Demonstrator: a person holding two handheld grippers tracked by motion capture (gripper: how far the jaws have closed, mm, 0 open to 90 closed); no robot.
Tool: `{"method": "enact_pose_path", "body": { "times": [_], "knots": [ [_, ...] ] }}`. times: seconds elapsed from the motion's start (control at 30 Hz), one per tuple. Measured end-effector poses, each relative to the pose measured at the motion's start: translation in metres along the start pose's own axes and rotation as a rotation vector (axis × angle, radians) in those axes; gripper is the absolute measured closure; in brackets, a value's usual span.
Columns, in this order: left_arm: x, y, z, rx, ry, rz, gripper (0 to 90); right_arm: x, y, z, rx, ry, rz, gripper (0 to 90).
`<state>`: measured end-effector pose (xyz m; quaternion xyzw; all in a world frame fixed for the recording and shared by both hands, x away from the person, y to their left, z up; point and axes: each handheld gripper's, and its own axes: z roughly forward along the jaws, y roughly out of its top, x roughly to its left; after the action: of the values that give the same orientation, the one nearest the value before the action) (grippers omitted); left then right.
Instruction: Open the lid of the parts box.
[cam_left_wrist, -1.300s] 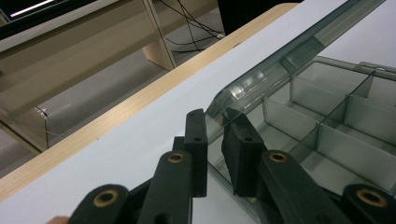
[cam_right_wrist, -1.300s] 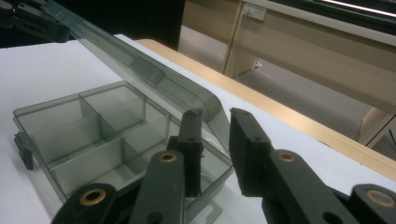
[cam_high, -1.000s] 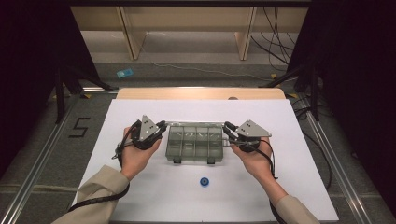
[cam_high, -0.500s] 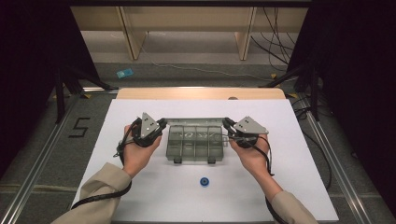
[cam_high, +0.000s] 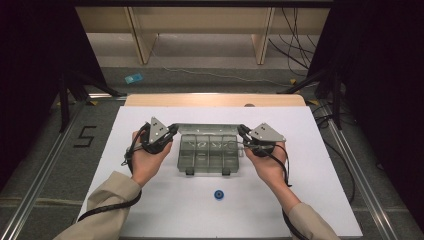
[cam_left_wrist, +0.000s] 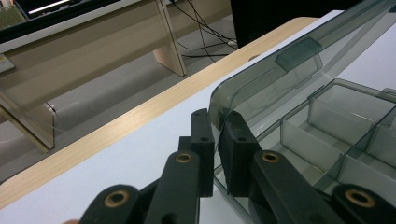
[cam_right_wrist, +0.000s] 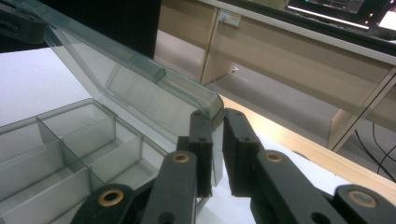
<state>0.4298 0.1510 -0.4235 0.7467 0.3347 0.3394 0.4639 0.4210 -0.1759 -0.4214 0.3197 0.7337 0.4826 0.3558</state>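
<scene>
A clear grey compartment box (cam_high: 207, 155) sits mid-table with its lid (cam_high: 207, 128) raised and tilted back. My left gripper (cam_high: 175, 129) is shut on the lid's left corner. In the left gripper view, that gripper (cam_left_wrist: 217, 119) has its pads pressing both sides of the lid (cam_left_wrist: 280, 79). My right gripper (cam_high: 241, 131) is shut on the lid's right corner; its jaws have just been closing, with the lid's edge between them. In the right gripper view, the gripper (cam_right_wrist: 214, 116) pinches the lid (cam_right_wrist: 140, 84) above the empty compartments (cam_right_wrist: 70, 140).
A small blue round piece (cam_high: 218, 194) lies on the white tabletop (cam_high: 310, 190) in front of the box. A wooden strip (cam_high: 215, 100) runs along the table's far edge. Beyond it are floor, wooden furniture legs (cam_high: 142, 42) and cables.
The lid has swung up and back from the box, with both grippers at its corners. Both hands shifted slightly toward the far side.
</scene>
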Motion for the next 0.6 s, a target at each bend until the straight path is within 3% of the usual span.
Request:
{"method": "enact_pose_path", "body": {
  "times": [0.6],
  "knots": [
    [0.0056, 0.0033, 0.0043, -0.001, -0.006, -0.019, 84.4, -0.0012, 0.0032, 0.004, 0.001, -0.01, 0.016, 83.6]
  ]
}}
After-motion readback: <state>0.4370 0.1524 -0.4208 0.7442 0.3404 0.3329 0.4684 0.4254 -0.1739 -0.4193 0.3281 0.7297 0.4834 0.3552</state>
